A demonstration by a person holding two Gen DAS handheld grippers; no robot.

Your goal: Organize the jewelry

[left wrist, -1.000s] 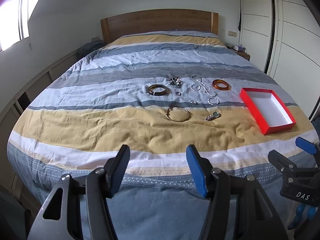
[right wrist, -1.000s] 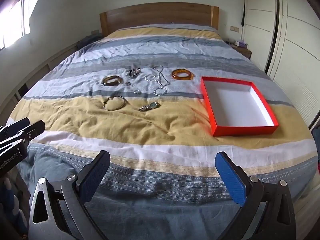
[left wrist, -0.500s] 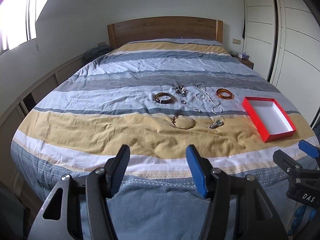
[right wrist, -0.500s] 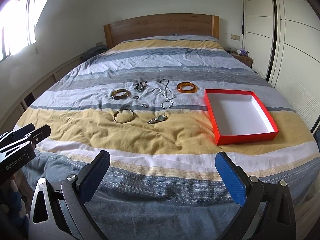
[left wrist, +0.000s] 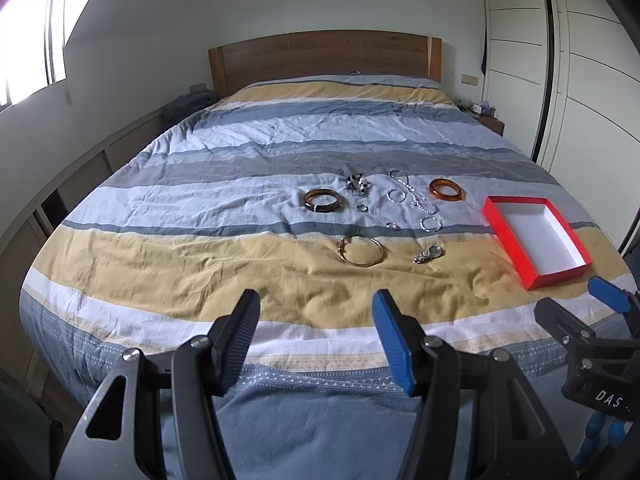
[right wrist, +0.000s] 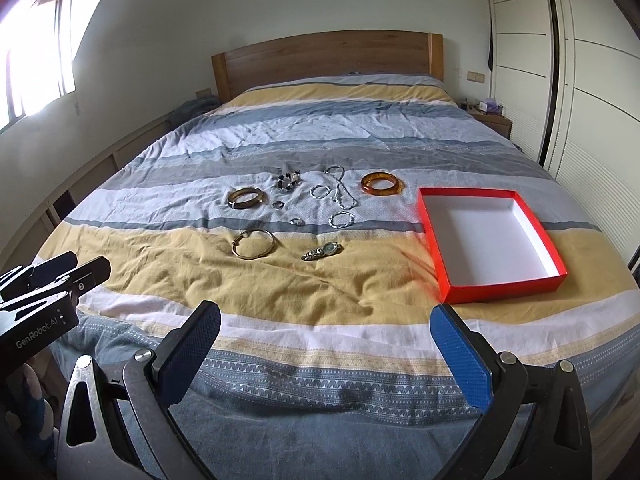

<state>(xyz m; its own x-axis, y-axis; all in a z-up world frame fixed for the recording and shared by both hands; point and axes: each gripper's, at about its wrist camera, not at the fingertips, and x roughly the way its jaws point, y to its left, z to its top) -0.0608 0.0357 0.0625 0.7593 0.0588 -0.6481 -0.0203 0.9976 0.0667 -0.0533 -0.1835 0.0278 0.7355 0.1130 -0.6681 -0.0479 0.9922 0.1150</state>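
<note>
Several pieces of jewelry lie on the striped bedspread: a dark brown bangle (left wrist: 322,201) (right wrist: 246,197), an amber bangle (left wrist: 447,189) (right wrist: 381,184), a thin gold hoop bracelet (left wrist: 361,250) (right wrist: 253,243), a small watch (left wrist: 429,254) (right wrist: 323,250), a silver chain (left wrist: 412,194) (right wrist: 340,190) and small rings. An empty red box (left wrist: 536,272) (right wrist: 502,291) with a white inside sits to their right. My left gripper (left wrist: 316,338) and right gripper (right wrist: 326,354) are open and empty, above the bed's foot, well short of the jewelry.
The wooden headboard (left wrist: 324,56) stands at the far end. White wardrobe doors (right wrist: 592,80) line the right side, with a nightstand (right wrist: 490,118) beside the bed. A low shelf runs along the left wall under a window (left wrist: 28,56).
Both views have tilted up and pulled back a little, so the jewelry and box sit lower in frame. Both grippers have stayed open.
</note>
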